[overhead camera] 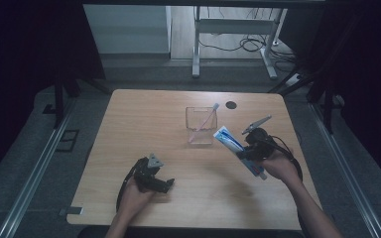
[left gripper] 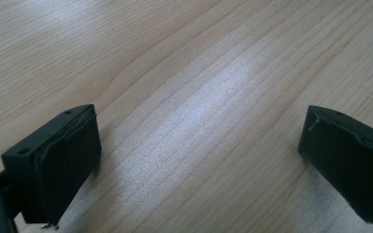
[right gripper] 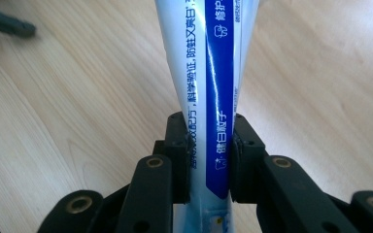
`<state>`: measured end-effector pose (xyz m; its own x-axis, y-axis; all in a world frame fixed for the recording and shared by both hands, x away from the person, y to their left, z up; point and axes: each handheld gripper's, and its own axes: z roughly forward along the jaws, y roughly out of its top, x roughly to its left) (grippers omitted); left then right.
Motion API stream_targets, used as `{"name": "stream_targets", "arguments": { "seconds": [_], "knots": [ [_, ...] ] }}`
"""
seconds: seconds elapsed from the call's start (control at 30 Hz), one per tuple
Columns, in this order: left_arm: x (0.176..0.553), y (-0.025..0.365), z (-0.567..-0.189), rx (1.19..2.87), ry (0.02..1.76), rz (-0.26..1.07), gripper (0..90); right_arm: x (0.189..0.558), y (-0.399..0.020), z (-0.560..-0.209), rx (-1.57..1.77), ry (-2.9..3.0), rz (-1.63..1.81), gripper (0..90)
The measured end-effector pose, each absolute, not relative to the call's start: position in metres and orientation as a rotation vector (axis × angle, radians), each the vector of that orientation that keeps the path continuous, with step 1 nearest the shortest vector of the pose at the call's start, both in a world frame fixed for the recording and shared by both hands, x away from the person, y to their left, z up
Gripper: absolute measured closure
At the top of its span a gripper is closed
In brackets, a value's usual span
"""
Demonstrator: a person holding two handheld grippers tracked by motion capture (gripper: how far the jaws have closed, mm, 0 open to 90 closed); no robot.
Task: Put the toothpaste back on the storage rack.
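A white and blue toothpaste tube (overhead camera: pixel 235 148) is pinched in my right gripper (overhead camera: pixel 248 151) above the right part of the wooden table (overhead camera: pixel 144 124). In the right gripper view the two black pads press on the tube (right gripper: pixel 209 97) from both sides, and the gripper (right gripper: pixel 209 162) is shut on it. A clear plastic cup (overhead camera: pixel 201 126) with a pink toothbrush (overhead camera: pixel 207 118) leaning in it stands at the table's middle, just left of the tube. My left gripper (overhead camera: pixel 164 185) rests low on the table near the front left, and its jaws (left gripper: pixel 199 160) stand wide apart over bare wood.
A small dark round hole (overhead camera: pixel 231 104) marks the table's far right part. A desk frame with cables (overhead camera: pixel 238 44) stands on the floor beyond the table. Dark curtains hang at both sides.
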<state>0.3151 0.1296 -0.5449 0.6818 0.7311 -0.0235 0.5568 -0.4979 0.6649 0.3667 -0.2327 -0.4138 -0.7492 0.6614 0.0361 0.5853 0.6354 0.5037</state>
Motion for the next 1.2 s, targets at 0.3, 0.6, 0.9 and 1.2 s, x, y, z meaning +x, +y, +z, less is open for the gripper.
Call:
{"name": "stream_targets", "arguments": {
  "seconds": [0.3,0.6,0.9,1.2],
  "knots": [
    [0.315,0.130,-0.545,2.238,0.985,0.345,1.7,0.376,-0.223,-0.394,1.025,2.623,0.891,73.9],
    [0.315,0.130,-0.545,2.236,0.984,0.344,1.7,0.387,-0.212,-0.380,1.025,2.558,0.993,74.0],
    [0.315,0.130,-0.545,2.237,0.985,0.345,1.7,0.398,-0.199,-0.376,1.023,2.518,1.068,74.0],
    [0.315,0.130,-0.545,2.237,0.985,0.344,1.7,0.412,-0.184,-0.372,1.017,2.459,1.148,74.0]
  ]
}}
